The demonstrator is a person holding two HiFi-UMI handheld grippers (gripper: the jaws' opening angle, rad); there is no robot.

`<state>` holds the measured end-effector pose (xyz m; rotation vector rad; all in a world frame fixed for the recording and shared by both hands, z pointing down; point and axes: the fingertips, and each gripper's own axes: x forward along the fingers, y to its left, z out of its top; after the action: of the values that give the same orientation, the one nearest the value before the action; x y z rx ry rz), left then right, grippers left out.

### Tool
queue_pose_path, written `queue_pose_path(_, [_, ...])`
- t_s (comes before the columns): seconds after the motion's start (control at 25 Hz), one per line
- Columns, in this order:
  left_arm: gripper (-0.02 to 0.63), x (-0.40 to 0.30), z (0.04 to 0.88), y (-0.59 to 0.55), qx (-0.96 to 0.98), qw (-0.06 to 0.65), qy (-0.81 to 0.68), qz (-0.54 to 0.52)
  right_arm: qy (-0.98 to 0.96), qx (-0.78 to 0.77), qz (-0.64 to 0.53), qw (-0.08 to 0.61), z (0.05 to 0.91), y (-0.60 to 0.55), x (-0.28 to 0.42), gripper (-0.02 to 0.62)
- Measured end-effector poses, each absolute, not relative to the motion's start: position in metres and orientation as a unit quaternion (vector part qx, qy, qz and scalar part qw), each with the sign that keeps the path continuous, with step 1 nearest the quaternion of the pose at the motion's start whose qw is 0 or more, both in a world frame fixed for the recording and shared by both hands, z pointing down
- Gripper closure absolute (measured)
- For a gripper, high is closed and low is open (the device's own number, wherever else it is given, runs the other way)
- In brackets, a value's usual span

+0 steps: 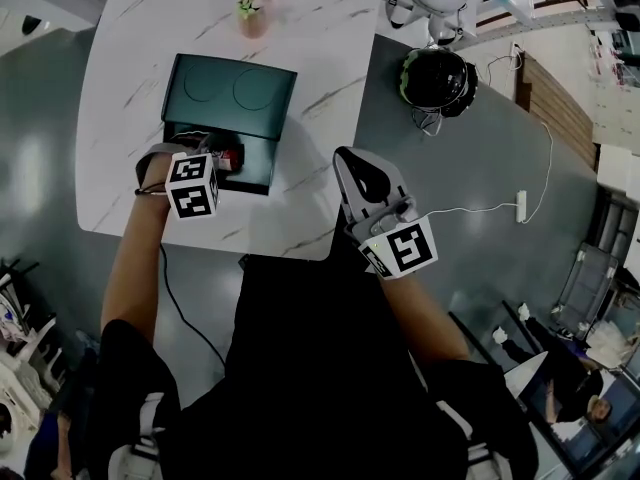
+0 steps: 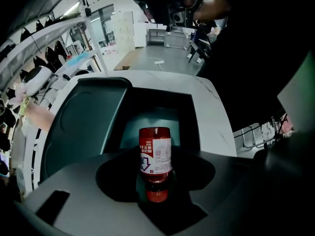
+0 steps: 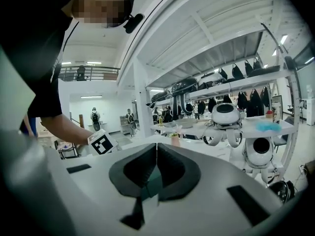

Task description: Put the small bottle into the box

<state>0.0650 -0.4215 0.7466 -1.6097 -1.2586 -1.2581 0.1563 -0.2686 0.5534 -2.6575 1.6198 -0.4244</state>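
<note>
I see a red bottle (image 2: 156, 149) with a white label and a red cap. The box (image 2: 83, 127) is dark teal. The table (image 1: 130, 68) is white marble with grey veins, and the floor (image 1: 40, 148) is glossy grey. My left gripper (image 2: 155, 154) and right gripper (image 3: 156, 149) are pale grey with black pads. The cube (image 1: 192, 185) on each bears black-and-white squares. The helmet (image 1: 437, 78) is black with green trim.

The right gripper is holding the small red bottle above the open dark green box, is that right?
No: the left gripper holds the small red bottle above the open dark green box, as the left gripper view shows.
</note>
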Motion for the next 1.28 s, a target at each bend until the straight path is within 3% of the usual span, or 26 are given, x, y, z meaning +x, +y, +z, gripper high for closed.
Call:
queue_pose_path(0.68, [0.382, 0.064, 0.757, -0.416, -0.617, 0.349, -0.503, -0.495, 0.517, -0.845, -0.137, 0.003, 0.557, -0.271, 0.157, 0.563])
queue_pose_path(0.8, [0.355, 0.059, 0.761, -0.42, -0.611, 0.347, -0.502, -0.504, 0.517, -0.845, -0.136, 0.005, 0.557, -0.27, 0.155, 0.563])
queue_pose_path(1.12, [0.345, 0.069, 0.704, -0.432, -0.716, 0.265, -0.468, -0.446, 0.525, -0.842, -0.126, 0.002, 0.551, -0.269, 0.148, 0.563])
queue_pose_path(1.16, [0.363, 0.073, 0.689, -0.434, -0.741, 0.25, -0.456, -0.426, 0.526, -0.841, -0.125, 0.002, 0.549, -0.269, 0.146, 0.563])
queue_pose_path(1.28, [0.502, 0.088, 0.633, -0.445, -0.83, 0.188, -0.4, -0.341, 0.536, -0.836, -0.118, -0.001, 0.541, -0.274, 0.141, 0.563])
